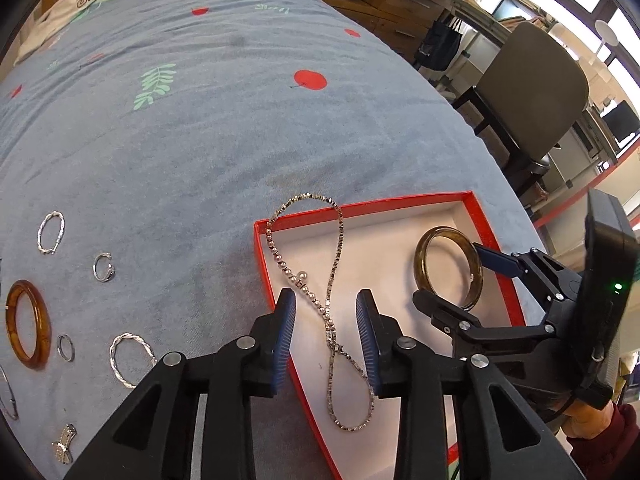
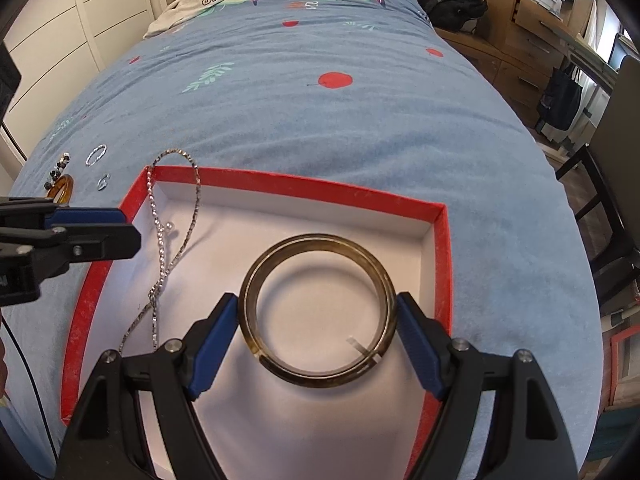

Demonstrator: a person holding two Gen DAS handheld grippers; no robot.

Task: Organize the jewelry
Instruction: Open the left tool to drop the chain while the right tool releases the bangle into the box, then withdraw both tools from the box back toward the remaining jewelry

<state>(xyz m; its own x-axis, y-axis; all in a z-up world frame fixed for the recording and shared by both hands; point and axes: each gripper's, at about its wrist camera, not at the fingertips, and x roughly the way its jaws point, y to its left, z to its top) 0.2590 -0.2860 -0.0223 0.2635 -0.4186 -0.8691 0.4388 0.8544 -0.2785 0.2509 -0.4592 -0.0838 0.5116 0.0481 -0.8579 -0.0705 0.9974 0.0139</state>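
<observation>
Draping over the far rim of red box point(image 1: 460, 196), necklace point(image 1: 336, 248) lies loose between parted left gripper point(image 1: 326, 320) pads; risks snagging and dragging out on withdrawal; right gripper point(image 2: 318, 320) clamping dark bangle point(image 2: 318, 312) over box floor; risks rolling on release.

The box point(image 2: 438, 264) sits on the bed point(image 2: 320, 120) near its foot, with the bangle point(image 2: 318, 314) inside toward its right and the chain necklace point(image 1: 334, 280) inside toward its left, one loop draped over the far left corner onto the bed. Left of the box, several rings and bracelets point(image 1: 132, 360) and another bangle point(image 1: 28, 324) lie spread on the bed. A garment point(image 2: 200, 0) lies at the far end, and a chair point(image 1: 532, 92) stands beside the bed on the right.
</observation>
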